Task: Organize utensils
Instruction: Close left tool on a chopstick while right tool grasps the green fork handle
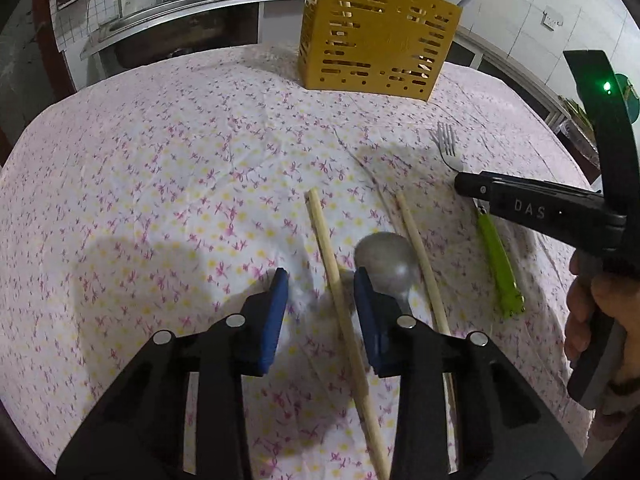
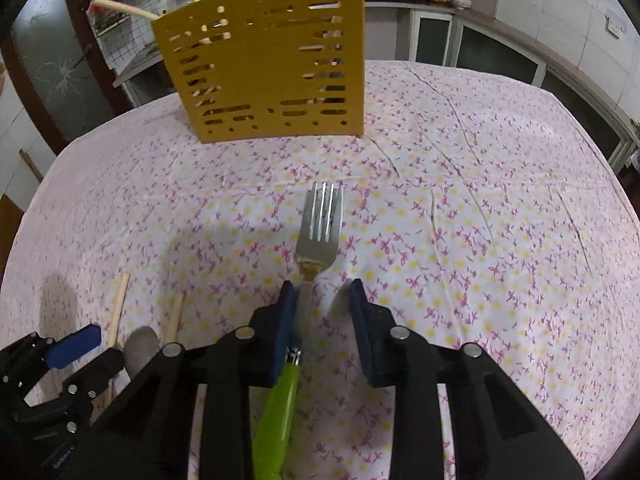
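My left gripper (image 1: 320, 280) straddles a pale wooden chopstick (image 1: 344, 304) that lies flat on the pink flowered tablecloth (image 1: 160, 184), its long axis running away from me toward the perforated yellow plastic utensil holder (image 1: 376, 44) at the far edge. The blue pads are parted, with the stick between them nearer the right-hand pad, not yet pinched as far as I can tell. A dull metal spoon (image 1: 386, 260) lies just beyond that pad, and a second chopstick (image 1: 420, 260) past the spoon. My right gripper (image 2: 322, 292) sits over the steel fork with a lime-green handle (image 2: 318, 228), tines pointing at the holder; its neck lies against the left pad, while the right pad stands clear, so there is no grip yet. Both tools tilt steeply down. Each hand is the nearer one to its own piece.
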Available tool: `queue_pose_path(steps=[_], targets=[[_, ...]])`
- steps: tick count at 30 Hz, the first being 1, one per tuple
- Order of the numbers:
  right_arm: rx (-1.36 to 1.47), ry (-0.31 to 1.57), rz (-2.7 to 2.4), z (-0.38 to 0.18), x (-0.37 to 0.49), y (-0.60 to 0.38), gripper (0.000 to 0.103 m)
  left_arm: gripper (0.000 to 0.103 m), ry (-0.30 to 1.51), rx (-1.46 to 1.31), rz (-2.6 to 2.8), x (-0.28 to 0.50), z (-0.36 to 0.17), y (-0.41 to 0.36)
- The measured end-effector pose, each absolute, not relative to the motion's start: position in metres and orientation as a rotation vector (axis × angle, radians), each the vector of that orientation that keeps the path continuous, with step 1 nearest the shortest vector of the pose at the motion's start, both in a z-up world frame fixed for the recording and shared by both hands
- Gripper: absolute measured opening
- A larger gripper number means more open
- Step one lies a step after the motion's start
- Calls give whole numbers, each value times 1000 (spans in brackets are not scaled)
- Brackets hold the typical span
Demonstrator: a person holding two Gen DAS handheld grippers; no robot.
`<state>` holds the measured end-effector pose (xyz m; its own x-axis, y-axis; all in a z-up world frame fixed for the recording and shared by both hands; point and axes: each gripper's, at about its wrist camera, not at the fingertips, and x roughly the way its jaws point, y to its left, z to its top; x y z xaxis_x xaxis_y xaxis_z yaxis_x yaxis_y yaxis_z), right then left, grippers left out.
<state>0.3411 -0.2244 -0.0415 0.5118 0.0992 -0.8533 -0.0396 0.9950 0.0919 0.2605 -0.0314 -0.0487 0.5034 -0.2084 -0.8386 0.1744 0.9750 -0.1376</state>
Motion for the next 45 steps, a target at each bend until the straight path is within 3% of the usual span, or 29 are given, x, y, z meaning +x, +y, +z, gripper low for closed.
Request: queue_pose_path(steps=[16,37,45], targets=[[87,1038,127,-40,333,-240,7,11,1061,-38,-212,283,-46,-27],[164,982,180,-32,299,-267,6,0,979,-70,-239,262,-8,-18],[138,1009,184,-34,301,-264,6,0,1108,-85,-241,272,-29,-25]])
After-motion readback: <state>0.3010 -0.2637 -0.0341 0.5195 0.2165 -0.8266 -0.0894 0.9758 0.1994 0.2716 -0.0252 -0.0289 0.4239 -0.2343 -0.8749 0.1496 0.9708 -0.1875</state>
